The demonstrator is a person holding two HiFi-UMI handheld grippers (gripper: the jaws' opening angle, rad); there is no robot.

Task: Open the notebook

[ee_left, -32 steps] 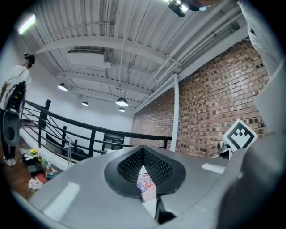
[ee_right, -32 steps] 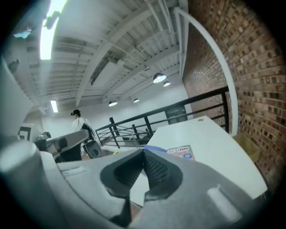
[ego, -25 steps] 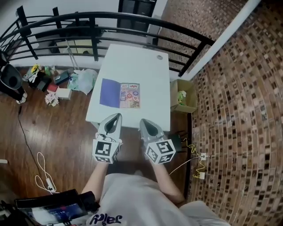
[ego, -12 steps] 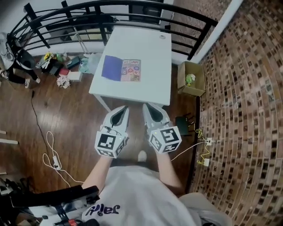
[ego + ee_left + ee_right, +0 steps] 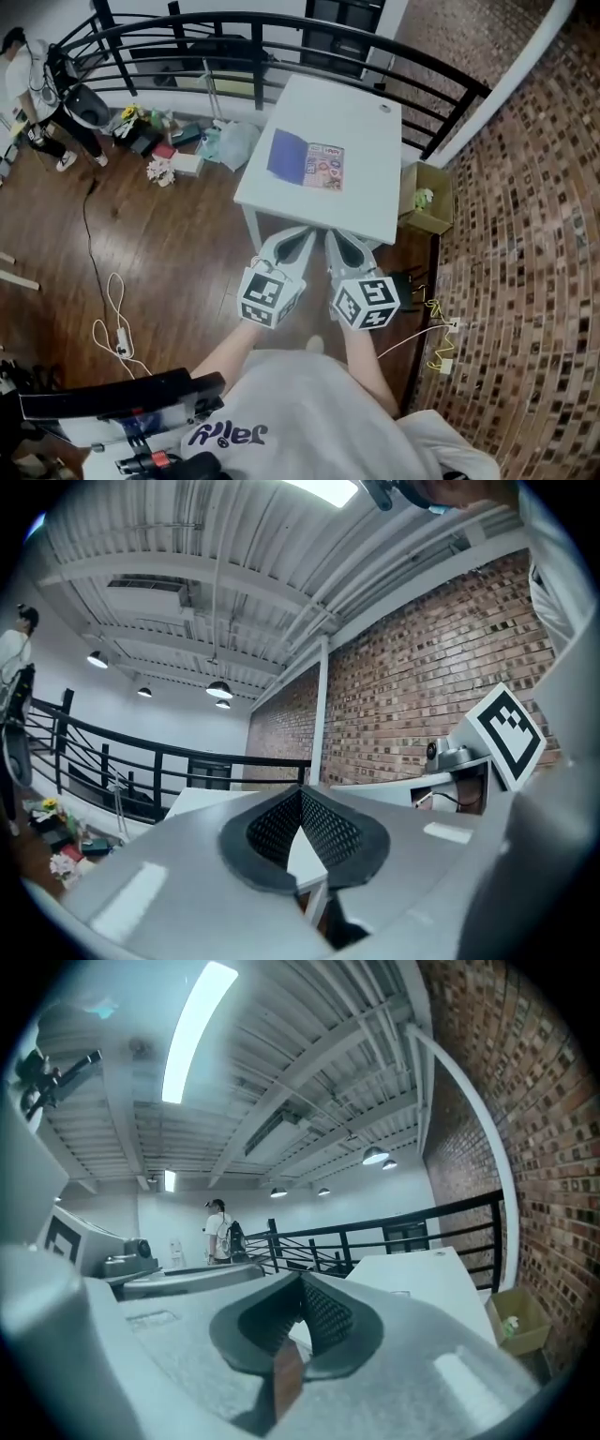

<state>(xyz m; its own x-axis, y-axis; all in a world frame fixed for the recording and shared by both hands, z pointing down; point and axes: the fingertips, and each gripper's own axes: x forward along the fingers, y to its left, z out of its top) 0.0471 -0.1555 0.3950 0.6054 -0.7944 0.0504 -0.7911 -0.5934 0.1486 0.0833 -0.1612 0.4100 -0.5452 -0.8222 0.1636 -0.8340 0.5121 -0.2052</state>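
Left gripper (image 5: 307,232) and right gripper (image 5: 334,235) backed off table (image 5: 367,131).

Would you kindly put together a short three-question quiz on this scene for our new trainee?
1. True or false: the left hand-held gripper is touching the notebook.
2. Where does the notebook lie? A) on the wooden floor; B) on the white table; C) in the cardboard box.
3. How do the jaws of the right hand-held gripper stand?

Key:
1. False. It hangs short of the table's near edge, apart from the notebook.
2. B.
3. Together, with nothing between them.
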